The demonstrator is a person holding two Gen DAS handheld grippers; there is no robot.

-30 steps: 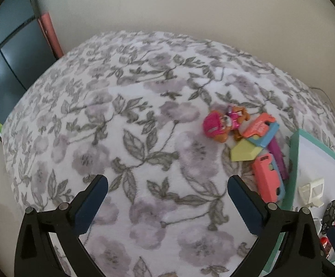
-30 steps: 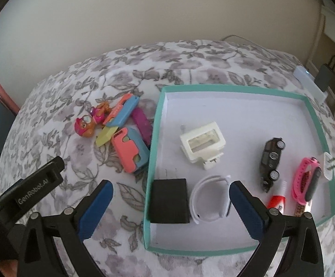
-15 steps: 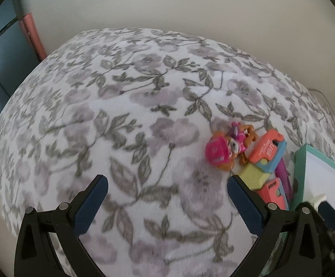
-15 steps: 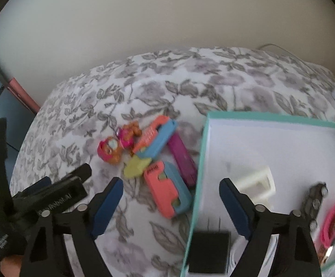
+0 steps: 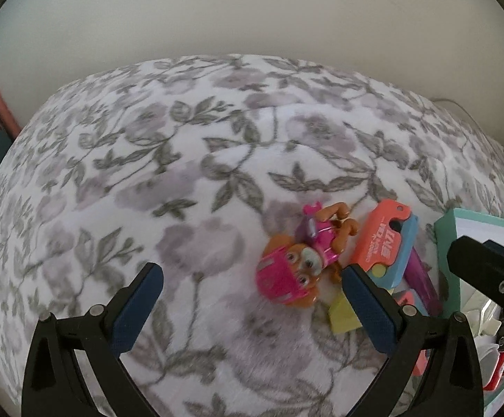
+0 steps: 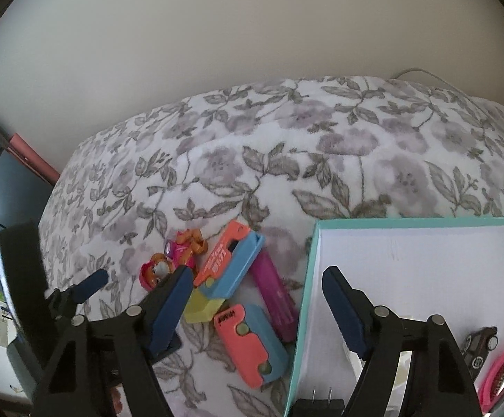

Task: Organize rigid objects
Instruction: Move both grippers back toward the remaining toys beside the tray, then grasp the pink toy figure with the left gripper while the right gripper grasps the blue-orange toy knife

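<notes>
Both the left gripper [image 5: 250,304] and the right gripper [image 6: 257,307] had matte black triangular frames with cut-out openings, silver screw heads at the joints, and dark blue ribbed pads [image 6: 343,312] on their fingers.

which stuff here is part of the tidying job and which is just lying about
Part of the job:
- pup figure
- coral and blue toy
- purple bar
- yellow block
- second coral toy
- teal tray
- toy car, already in the tray

Just lying about:
- floral blanket
- white cable
</notes>
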